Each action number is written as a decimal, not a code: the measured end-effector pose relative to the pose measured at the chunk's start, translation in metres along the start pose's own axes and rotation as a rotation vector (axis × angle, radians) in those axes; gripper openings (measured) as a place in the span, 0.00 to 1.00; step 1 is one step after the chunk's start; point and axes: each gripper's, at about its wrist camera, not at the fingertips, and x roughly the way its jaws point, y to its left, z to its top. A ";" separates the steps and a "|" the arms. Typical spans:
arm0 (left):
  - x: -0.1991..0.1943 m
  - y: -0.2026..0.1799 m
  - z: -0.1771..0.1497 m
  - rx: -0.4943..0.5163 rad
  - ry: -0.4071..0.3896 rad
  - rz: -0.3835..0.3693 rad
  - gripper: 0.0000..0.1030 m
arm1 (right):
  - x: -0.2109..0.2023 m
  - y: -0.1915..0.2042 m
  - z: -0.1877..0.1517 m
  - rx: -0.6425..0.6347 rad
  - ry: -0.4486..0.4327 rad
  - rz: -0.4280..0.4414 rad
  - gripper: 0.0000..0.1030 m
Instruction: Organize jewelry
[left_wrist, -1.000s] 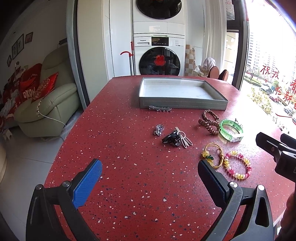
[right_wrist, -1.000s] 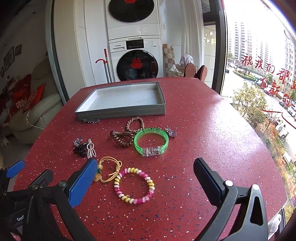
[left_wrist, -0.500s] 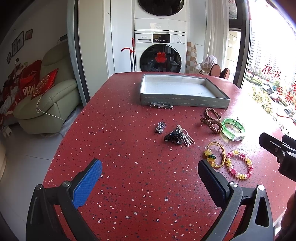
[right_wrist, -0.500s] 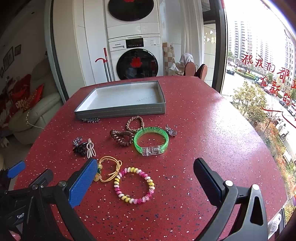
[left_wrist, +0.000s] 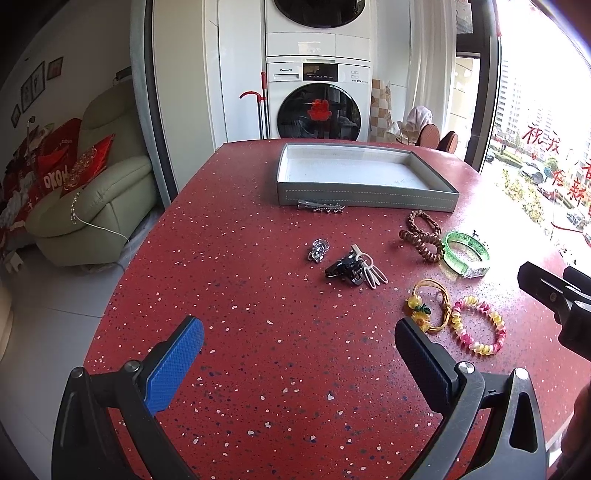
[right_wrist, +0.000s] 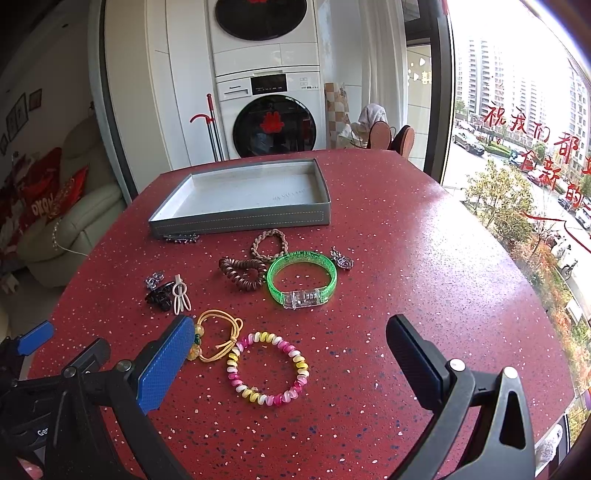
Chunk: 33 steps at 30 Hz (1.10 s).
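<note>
The silver clip (right_wrist: 180, 238) lies partly hidden behind the tray (right_wrist: 240, 220) wall in the right view. The right gripper (left_wrist: 561, 299) is cut by the left view's right edge. The charm (right_wrist: 341, 258) is too small to identify.

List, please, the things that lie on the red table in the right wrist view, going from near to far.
Pink and yellow coil bracelet → yellow cord bracelet → green bangle → braided brown band → grey tray. The clips and the brown coil tie lie level with the bangle, so I leave them out.

Spread left tongs (left_wrist: 299, 352) above table (left_wrist: 258, 369)
</note>
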 end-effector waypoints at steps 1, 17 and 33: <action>0.000 0.000 0.000 0.001 0.001 0.000 1.00 | 0.000 0.000 0.000 0.000 0.000 0.000 1.00; 0.002 -0.001 -0.003 0.007 0.008 0.001 1.00 | 0.002 0.000 -0.002 0.002 0.006 0.003 1.00; 0.005 -0.002 -0.002 0.016 0.028 0.001 1.00 | 0.005 -0.002 -0.002 0.009 0.013 0.009 1.00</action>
